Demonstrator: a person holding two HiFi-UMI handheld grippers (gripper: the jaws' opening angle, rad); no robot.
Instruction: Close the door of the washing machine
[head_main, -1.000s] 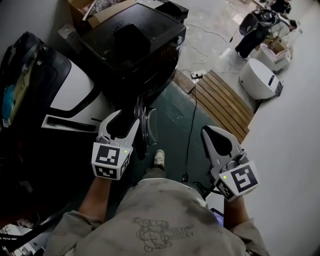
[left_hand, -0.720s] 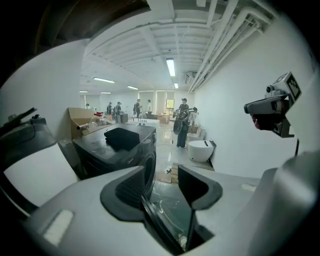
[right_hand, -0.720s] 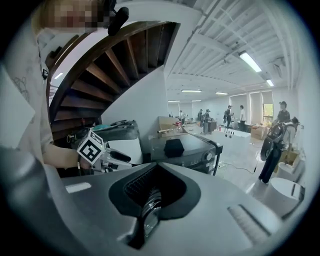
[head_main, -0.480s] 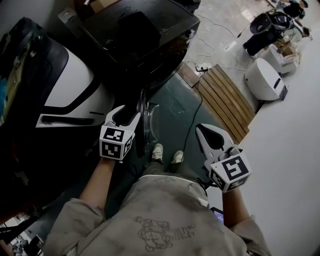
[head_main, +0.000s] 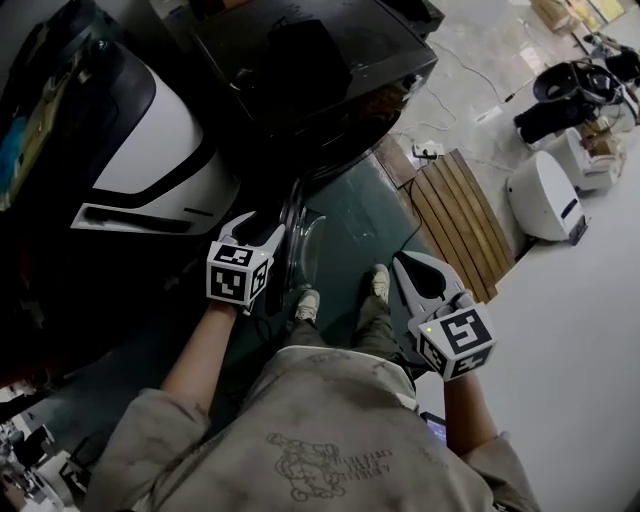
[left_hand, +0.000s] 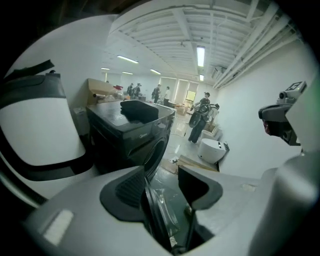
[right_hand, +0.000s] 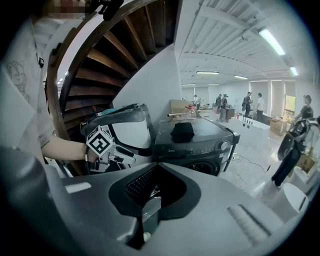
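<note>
On floor (head_main: 352, 212): washing machine (head_main: 310, 70), wooden pallet (head_main: 458, 222)

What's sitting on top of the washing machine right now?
One dark lumpy thing lies on the washing machine, near the middle of its top. Too dark to identify; it covers the surface beneath.

Head view steeply down; gripper views low, level, probably close; all share washing machine (head_main: 390, 70).

Slatted wooden pallet (head_main: 455, 215) lies flat on the floor, a white rounded unit (head_main: 545, 195) just beside it, a power strip (head_main: 428, 150) near its top corner. Far left, a white-and-black shell (head_main: 150, 150). Wooden stairs (right_hand: 110, 45) overhead.
</note>
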